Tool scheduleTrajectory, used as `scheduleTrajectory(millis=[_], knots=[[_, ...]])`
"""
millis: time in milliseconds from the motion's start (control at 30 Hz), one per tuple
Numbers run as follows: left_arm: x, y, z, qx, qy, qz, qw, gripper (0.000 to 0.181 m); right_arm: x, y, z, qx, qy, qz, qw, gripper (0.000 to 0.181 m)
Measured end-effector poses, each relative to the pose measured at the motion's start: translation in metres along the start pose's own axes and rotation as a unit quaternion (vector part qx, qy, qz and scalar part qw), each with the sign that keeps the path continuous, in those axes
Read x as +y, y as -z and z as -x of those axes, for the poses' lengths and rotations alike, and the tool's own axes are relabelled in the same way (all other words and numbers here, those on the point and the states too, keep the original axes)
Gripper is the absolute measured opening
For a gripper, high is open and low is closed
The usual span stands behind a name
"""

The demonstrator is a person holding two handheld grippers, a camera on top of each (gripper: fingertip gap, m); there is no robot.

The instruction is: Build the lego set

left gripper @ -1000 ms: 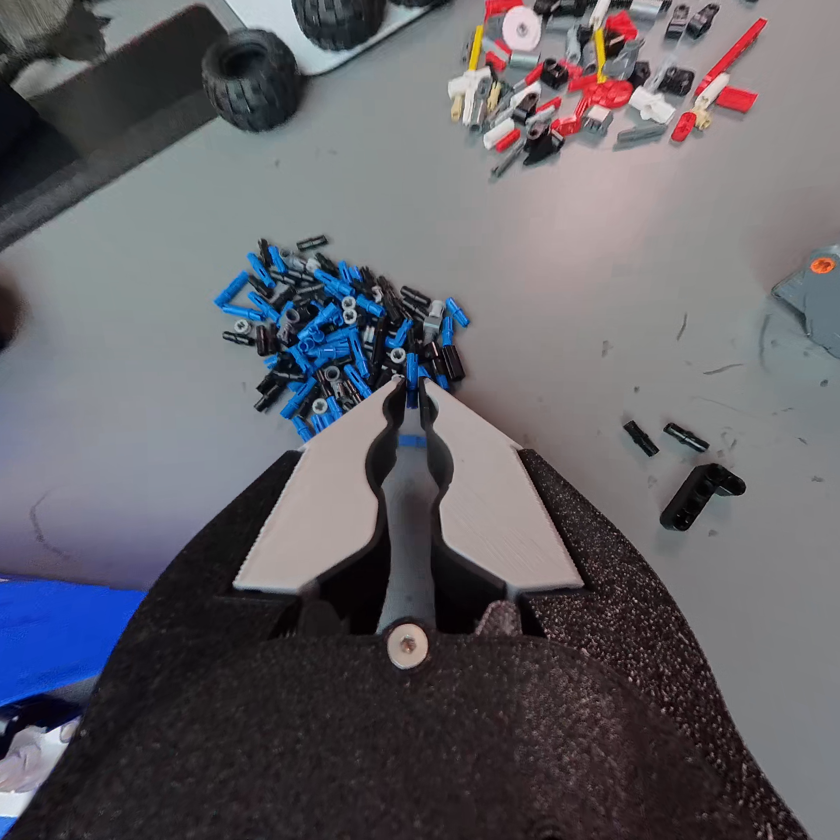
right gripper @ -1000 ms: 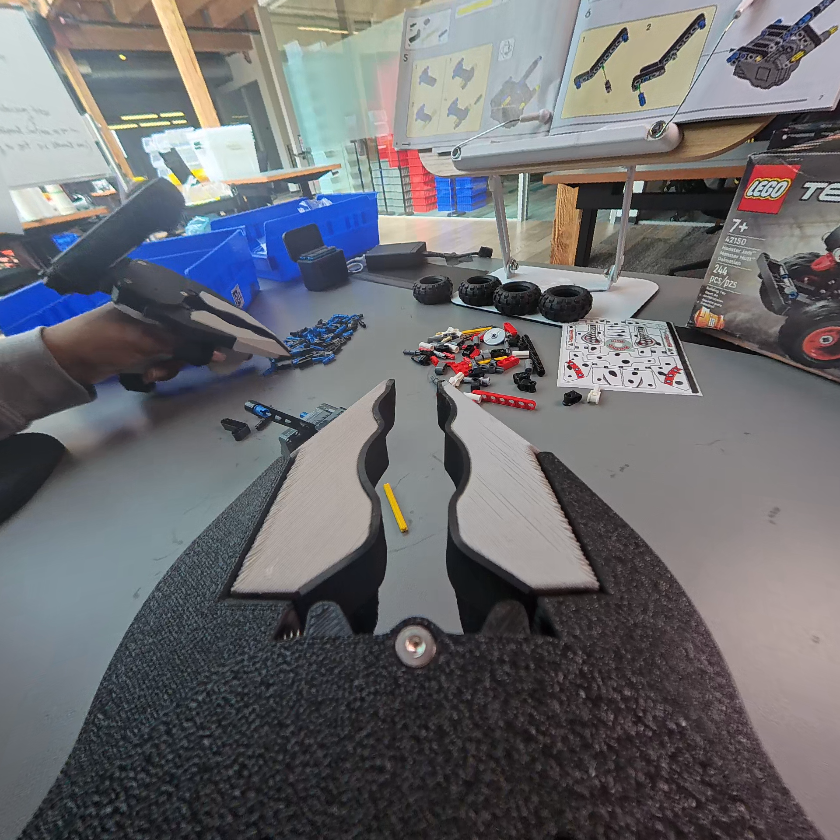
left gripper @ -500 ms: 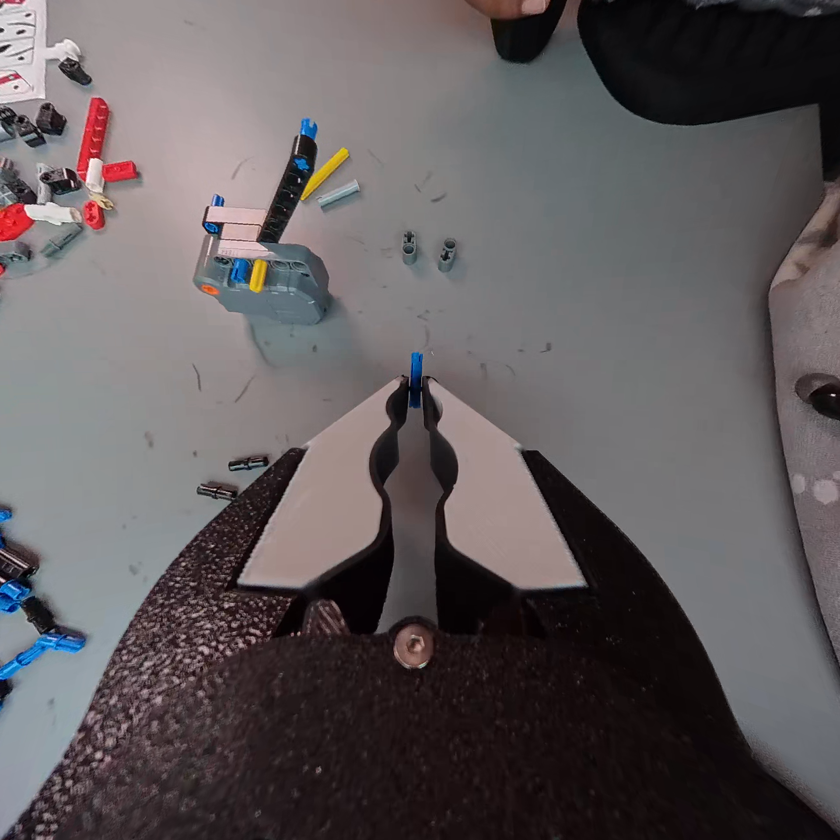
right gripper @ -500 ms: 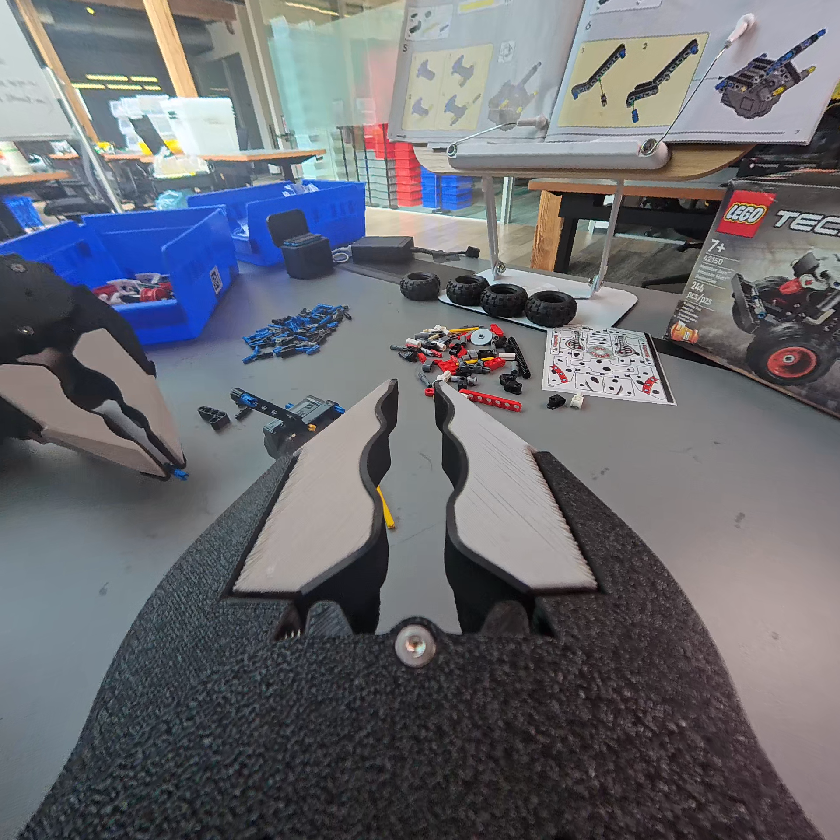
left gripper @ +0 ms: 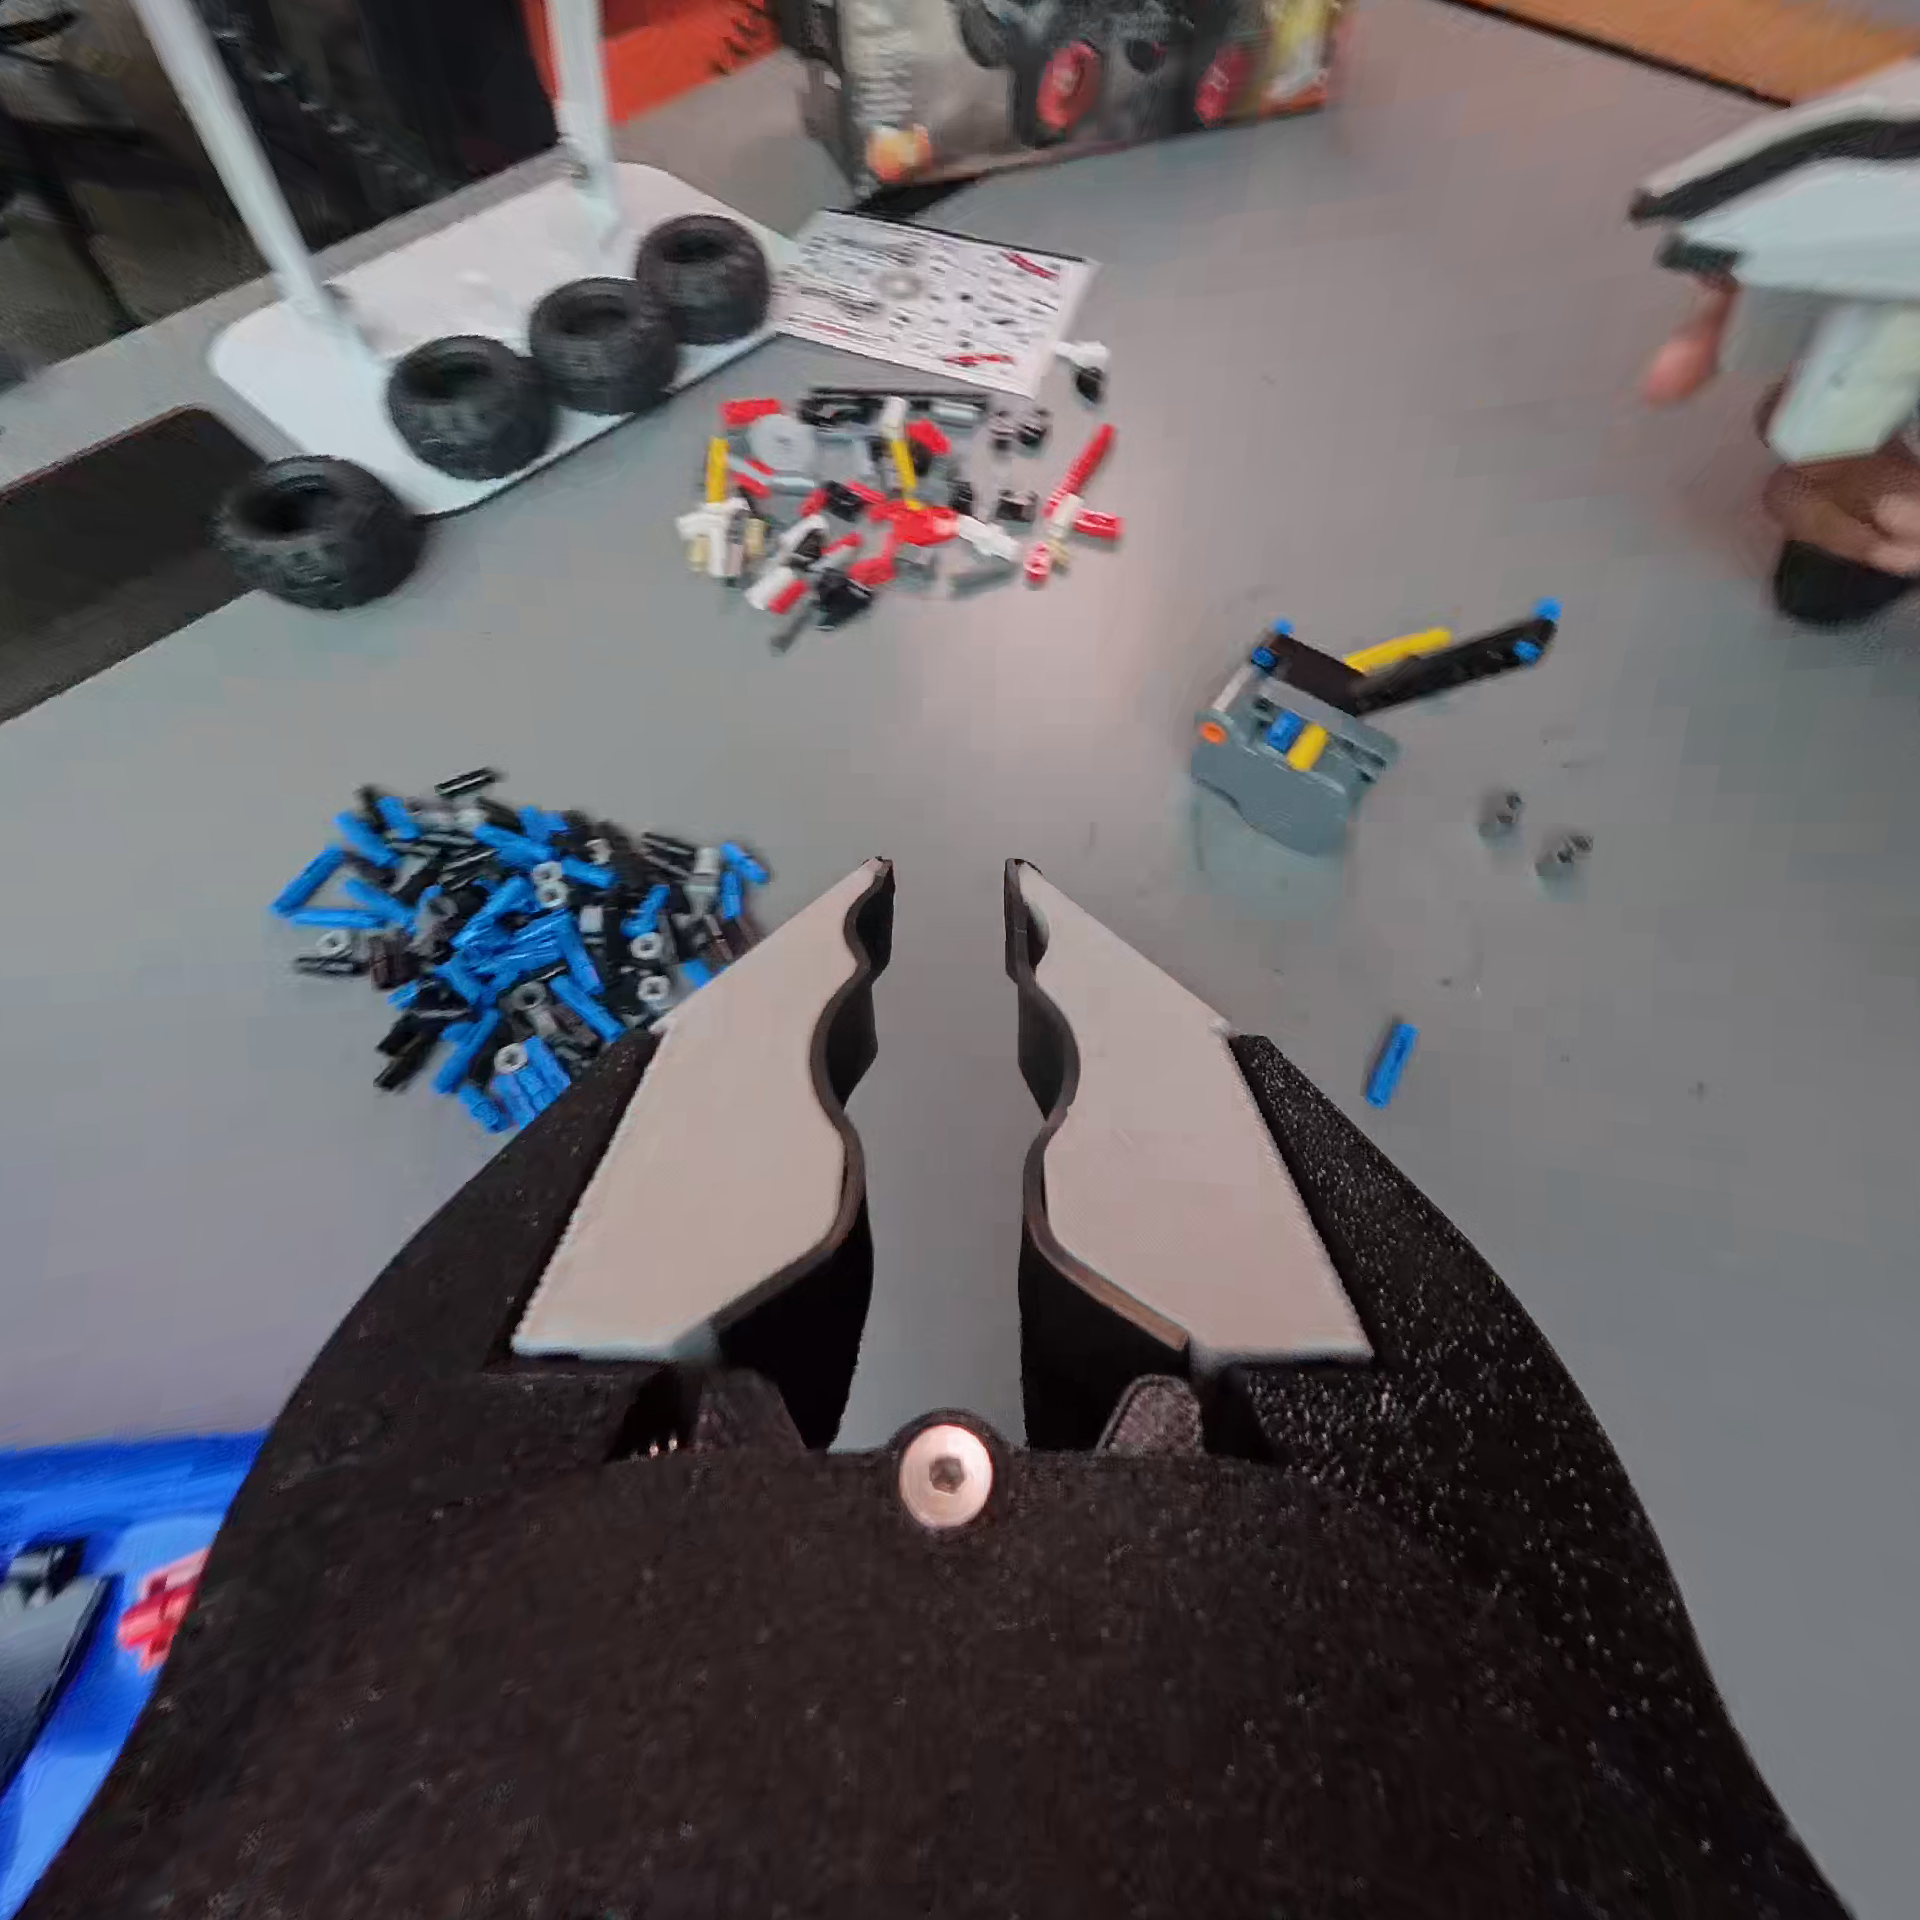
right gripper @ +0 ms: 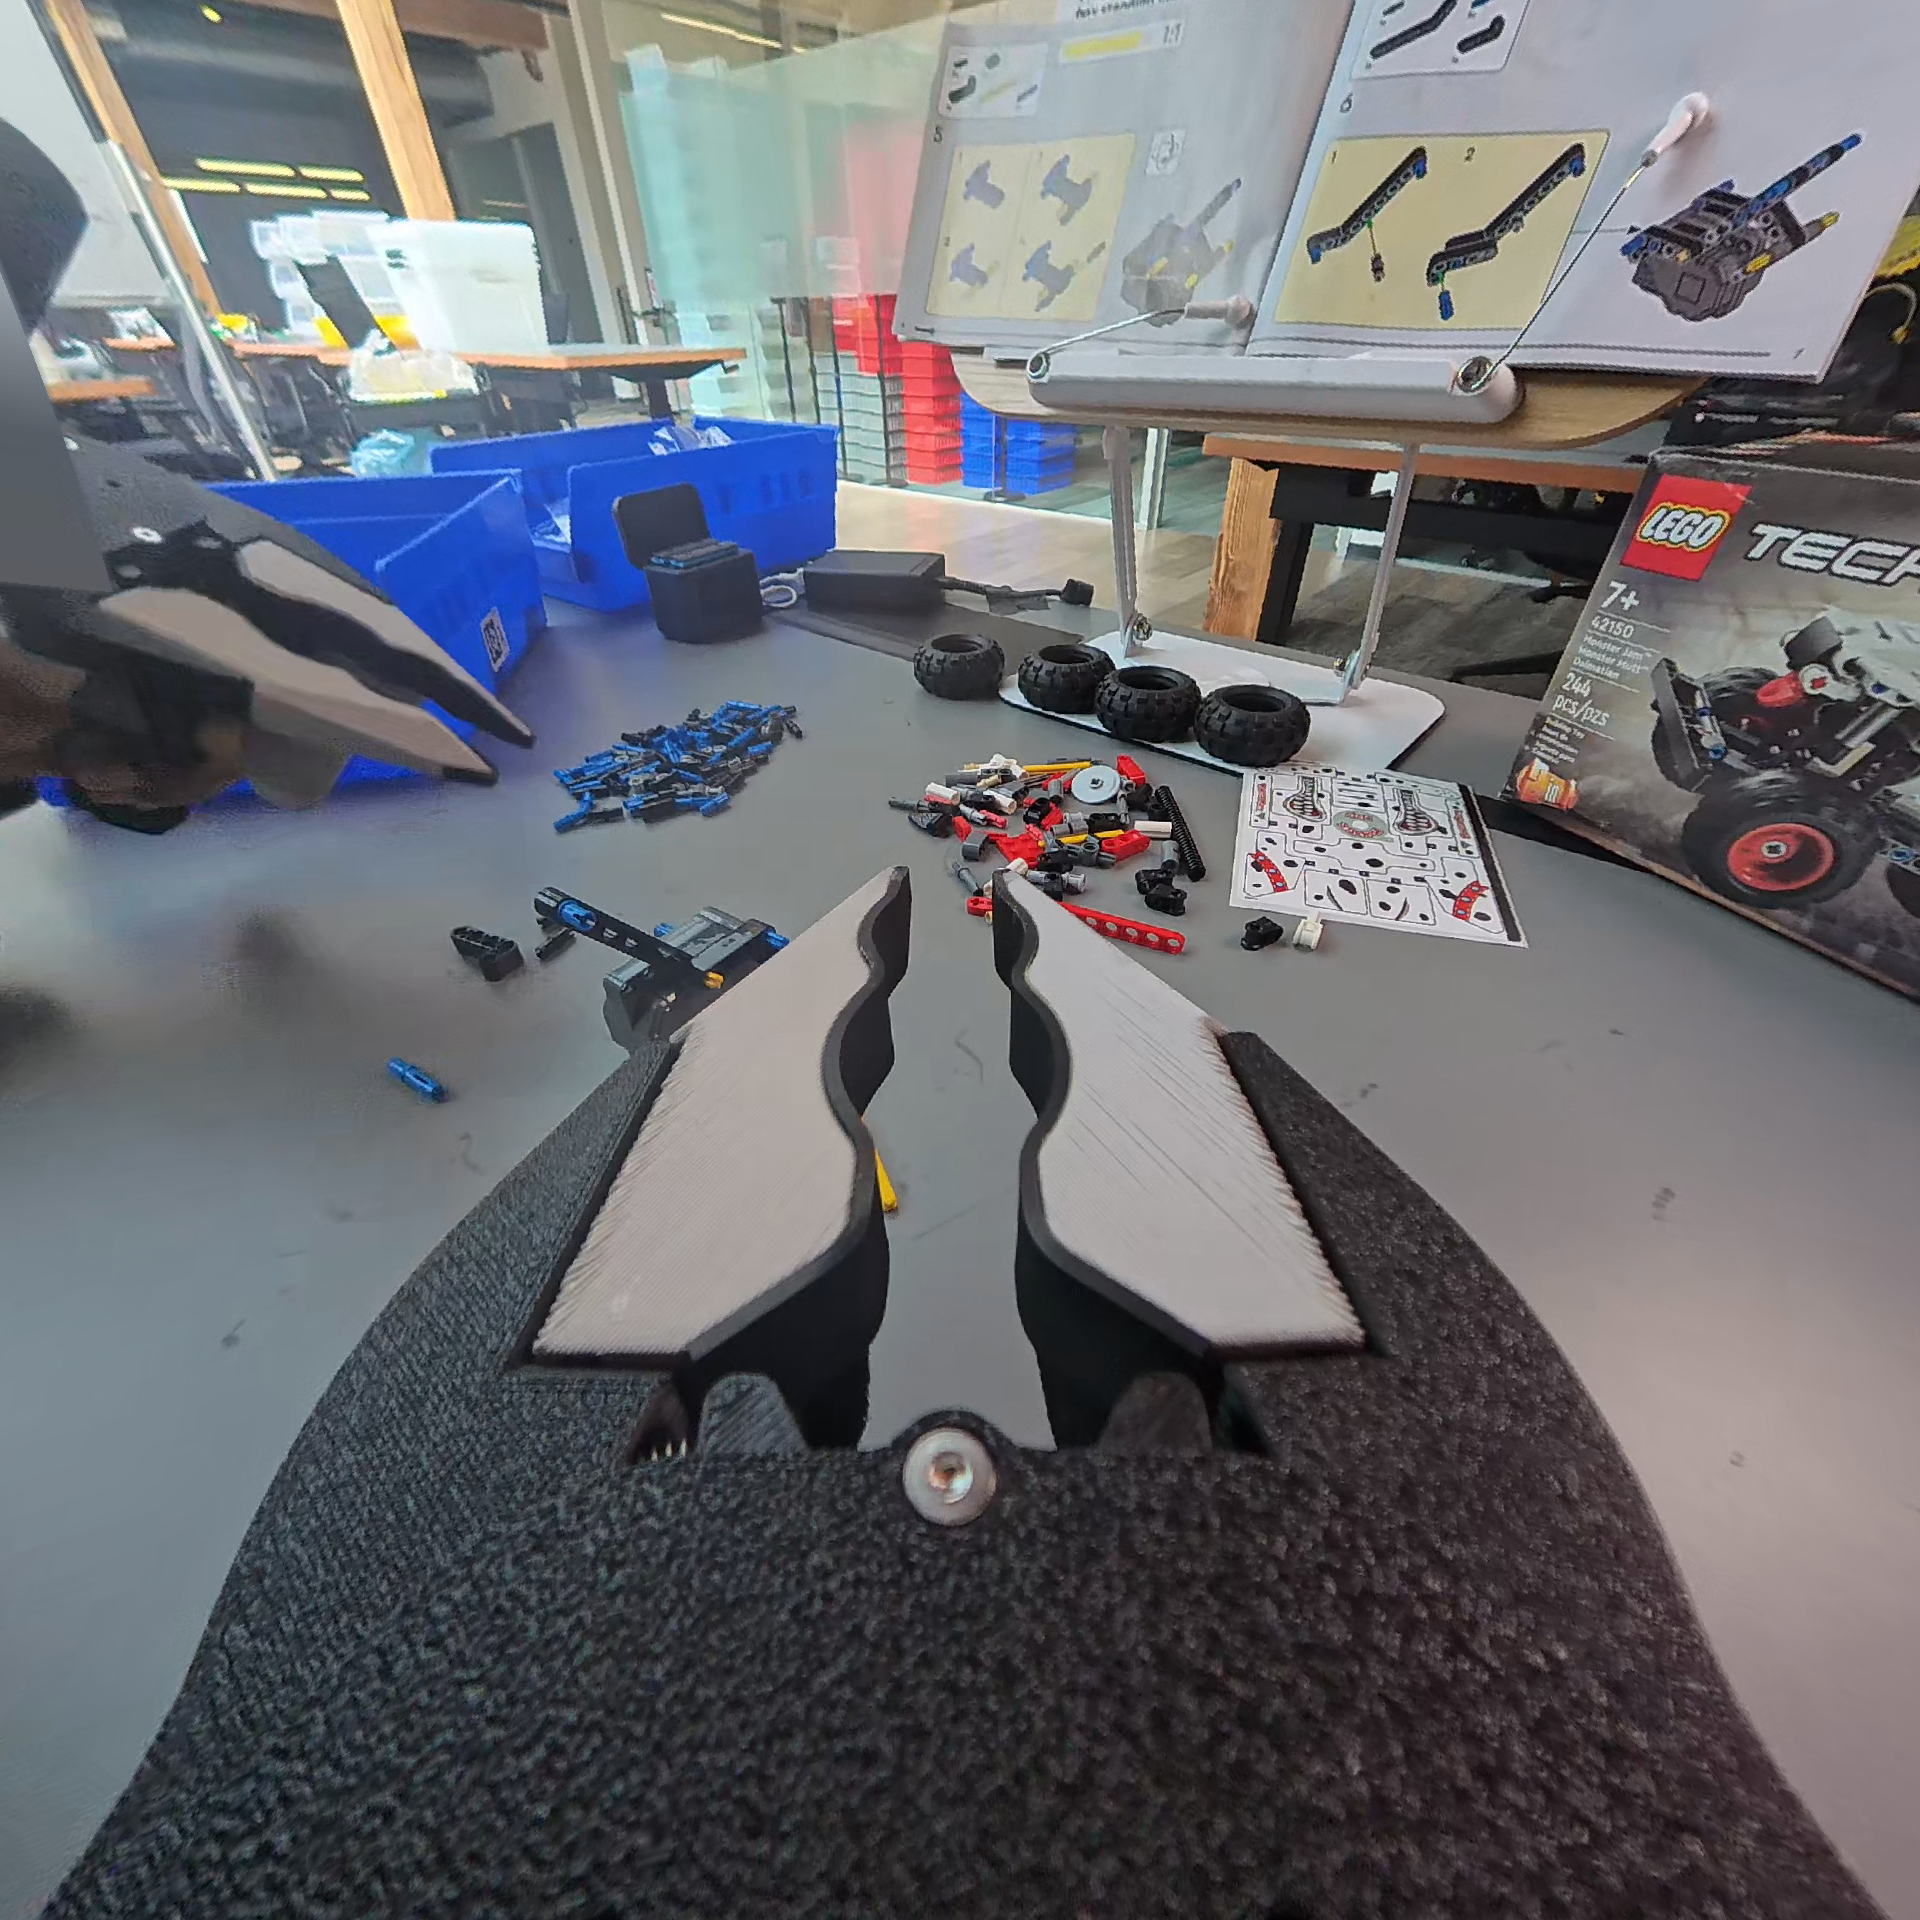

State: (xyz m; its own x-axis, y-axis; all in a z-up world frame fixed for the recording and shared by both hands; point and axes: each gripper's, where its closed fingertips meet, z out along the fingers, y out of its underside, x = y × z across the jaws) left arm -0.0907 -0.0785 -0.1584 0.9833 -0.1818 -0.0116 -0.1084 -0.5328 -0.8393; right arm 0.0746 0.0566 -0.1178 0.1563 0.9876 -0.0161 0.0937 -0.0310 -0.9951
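My left gripper (left gripper: 945,868) is open and empty above the grey table, next to the pile of blue and black pins (left gripper: 509,925). A single blue pin (left gripper: 1390,1062) lies loose on the table to its right; it also shows in the right wrist view (right gripper: 418,1078). The partly built grey block with a black beam (left gripper: 1288,748) sits ahead to the right, and its black beam shows in the right wrist view (right gripper: 613,930). My right gripper (right gripper: 951,878) is open and empty, held low over the table. The left gripper (right gripper: 488,753) shows at the left of the right wrist view.
A heap of mixed red, grey and black parts (left gripper: 894,499) (right gripper: 1060,821) lies mid-table. Several black tyres (right gripper: 1143,696) stand by the white instruction stand base (left gripper: 312,343). A sticker sheet (right gripper: 1361,852), the set's box (right gripper: 1745,707), blue bins (right gripper: 457,561) and a yellow axle (right gripper: 885,1190) are around. Spacing between my two grippers at the tips: around 25 cm. From my left tips it is roughly 12 cm to the single blue pin (left gripper: 1390,1062); from my right, 20 cm. My right wrist view (right gripper: 404,1090) looks at it from another angle.
My left gripper opened and let go of the blue pin, which now lies on the table. It then swung back toward the pin pile. My right gripper stayed almost still.
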Motion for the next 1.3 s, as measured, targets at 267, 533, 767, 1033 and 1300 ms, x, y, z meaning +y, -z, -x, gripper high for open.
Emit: scheduleTrajectory(millis=[267, 533, 767, 1033, 1300], knots=[[0.054, 0.016, 0.098, -0.206, 0.163, 0.072, 0.962, 0.012, -0.005, 0.003, 0.002, -0.006, -0.002, -0.008, 1.000, 0.016], [0.073, 0.012, 0.108, -0.263, 0.131, 0.126, 0.947, 0.011, -0.006, 0.004, 0.004, -0.014, -0.009, -0.011, 1.000, 0.016], [0.069, 0.001, 0.121, -0.258, 0.148, 0.124, 0.947, 0.012, -0.006, 0.004, 0.005, -0.019, -0.014, -0.010, 1.000, 0.016], [0.073, 0.000, 0.122, -0.254, 0.157, 0.129, 0.946, 0.008, -0.007, 0.005, 0.002, -0.017, -0.020, -0.013, 1.000, 0.016], [0.080, 0.002, 0.121, -0.243, 0.185, 0.122, 0.944, 0.007, -0.007, 0.006, 0.001, -0.016, -0.023, -0.013, 1.000, 0.016]])
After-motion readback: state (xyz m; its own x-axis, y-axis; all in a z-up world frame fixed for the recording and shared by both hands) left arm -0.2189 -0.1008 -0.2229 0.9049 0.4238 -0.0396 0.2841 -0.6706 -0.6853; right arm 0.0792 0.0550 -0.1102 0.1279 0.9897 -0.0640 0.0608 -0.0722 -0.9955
